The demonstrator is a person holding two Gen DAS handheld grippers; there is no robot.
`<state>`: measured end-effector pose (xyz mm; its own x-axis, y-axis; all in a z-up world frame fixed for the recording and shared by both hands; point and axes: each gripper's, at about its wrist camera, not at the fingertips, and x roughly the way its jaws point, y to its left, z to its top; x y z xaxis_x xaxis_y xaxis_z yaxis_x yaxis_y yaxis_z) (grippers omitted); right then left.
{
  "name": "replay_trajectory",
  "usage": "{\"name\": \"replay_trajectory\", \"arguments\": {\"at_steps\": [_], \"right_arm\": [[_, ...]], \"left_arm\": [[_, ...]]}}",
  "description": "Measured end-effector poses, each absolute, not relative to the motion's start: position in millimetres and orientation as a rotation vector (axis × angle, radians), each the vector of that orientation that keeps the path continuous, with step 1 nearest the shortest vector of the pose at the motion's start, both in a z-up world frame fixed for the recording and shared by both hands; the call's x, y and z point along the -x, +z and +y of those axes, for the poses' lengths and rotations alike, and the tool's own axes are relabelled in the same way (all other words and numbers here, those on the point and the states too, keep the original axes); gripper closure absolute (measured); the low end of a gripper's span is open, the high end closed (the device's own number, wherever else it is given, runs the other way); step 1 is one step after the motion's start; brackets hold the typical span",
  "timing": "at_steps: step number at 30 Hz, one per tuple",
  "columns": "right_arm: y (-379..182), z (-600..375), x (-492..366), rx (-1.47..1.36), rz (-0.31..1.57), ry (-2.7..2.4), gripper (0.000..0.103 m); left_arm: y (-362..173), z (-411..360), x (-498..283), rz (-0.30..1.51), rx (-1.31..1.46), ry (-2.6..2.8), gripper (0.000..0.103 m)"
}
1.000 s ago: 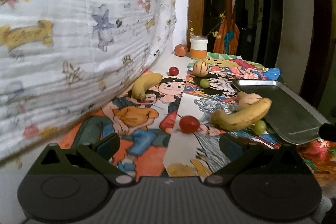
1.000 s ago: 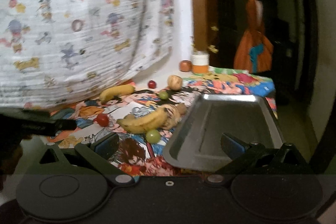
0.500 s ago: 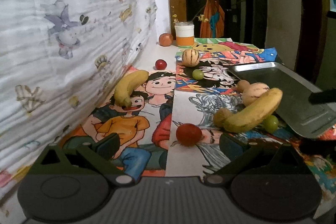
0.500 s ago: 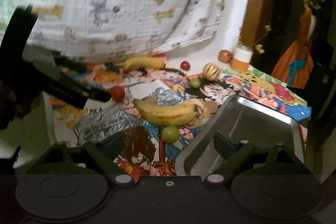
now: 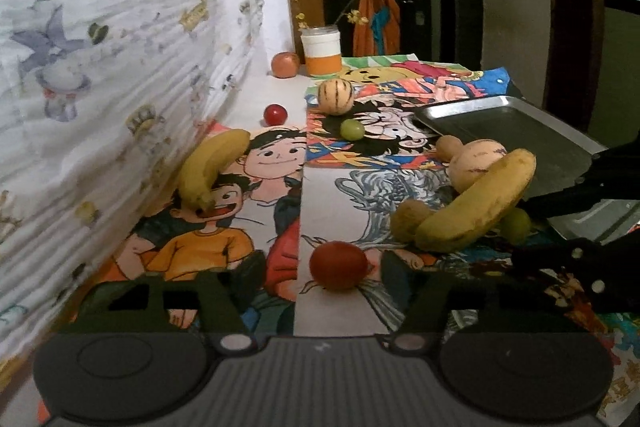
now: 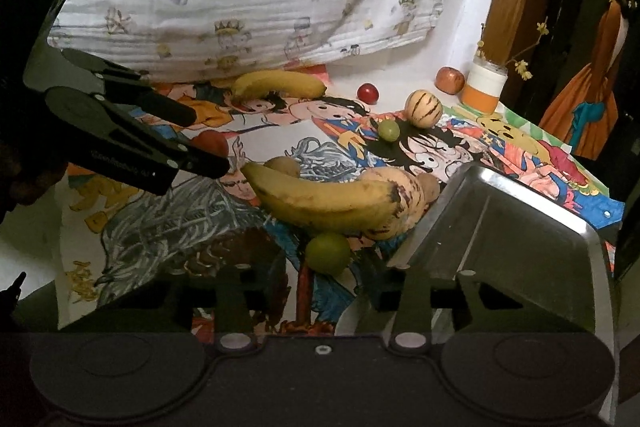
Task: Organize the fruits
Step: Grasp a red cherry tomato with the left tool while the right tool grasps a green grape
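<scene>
My left gripper (image 5: pixel 320 279) is open, its fingers on either side of a red tomato (image 5: pixel 338 265) on the cartoon cloth; the gripper also shows in the right wrist view (image 6: pixel 206 139). A banana (image 5: pixel 476 203) lies over a pale melon (image 5: pixel 476 163) and a brown kiwi (image 5: pixel 408 219) beside the metal tray (image 5: pixel 512 131). My right gripper (image 6: pixel 324 291) is open just before a green grape (image 6: pixel 328 253) and the banana (image 6: pixel 328 201), next to the tray's corner (image 6: pixel 512 239). A second banana (image 5: pixel 212 167) lies by the curtain.
Further back lie a striped melon (image 5: pixel 336 97), another green grape (image 5: pixel 352 129), a small red fruit (image 5: pixel 275 115), an apple (image 5: pixel 285 65) and an orange-and-white jar (image 5: pixel 321 51). A patterned curtain (image 5: pixel 100 87) hangs along the left. A dark doorway is behind.
My left gripper has moved forward so the tomato sits between its fingers. My right gripper has moved closer to the green grape and banana.
</scene>
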<state>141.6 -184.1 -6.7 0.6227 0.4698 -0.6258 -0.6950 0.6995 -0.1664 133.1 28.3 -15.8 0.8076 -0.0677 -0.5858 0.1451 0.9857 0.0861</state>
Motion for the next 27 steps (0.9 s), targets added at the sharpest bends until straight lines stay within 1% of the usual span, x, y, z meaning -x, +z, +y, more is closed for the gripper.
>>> {"name": "replay_trajectory", "arguments": {"at_steps": [5, 7, 9, 10, 11, 14, 27], "right_arm": [[-8, -182, -148, 0.427, 0.589, 0.689, 0.064], [-8, -180, -149, 0.426, 0.590, 0.690, 0.064], [-9, -179, -150, 0.421, 0.593, 0.690, 0.066], [-9, -179, -150, 0.419, 0.595, 0.693, 0.071], [-9, -178, -150, 0.420, 0.596, 0.693, 0.073], [-10, -178, -149, 0.426, 0.593, 0.683, 0.076], [-6, -198, -129, 0.294, 0.600, 0.673, 0.077]], "left_arm": [[-19, 28, -136, 0.630, -0.127, -0.137, 0.054], [-19, 27, -136, 0.630, -0.128, -0.144, 0.056], [-19, 27, -137, 0.631, -0.127, -0.148, 0.062], [-19, 28, -138, 0.633, -0.121, -0.150, 0.066], [-19, 28, -138, 0.635, -0.116, -0.153, 0.068], [-19, 28, -139, 0.637, -0.115, -0.149, 0.068], [-11, 26, -117, 0.669, -0.002, -0.149, 0.068]]}}
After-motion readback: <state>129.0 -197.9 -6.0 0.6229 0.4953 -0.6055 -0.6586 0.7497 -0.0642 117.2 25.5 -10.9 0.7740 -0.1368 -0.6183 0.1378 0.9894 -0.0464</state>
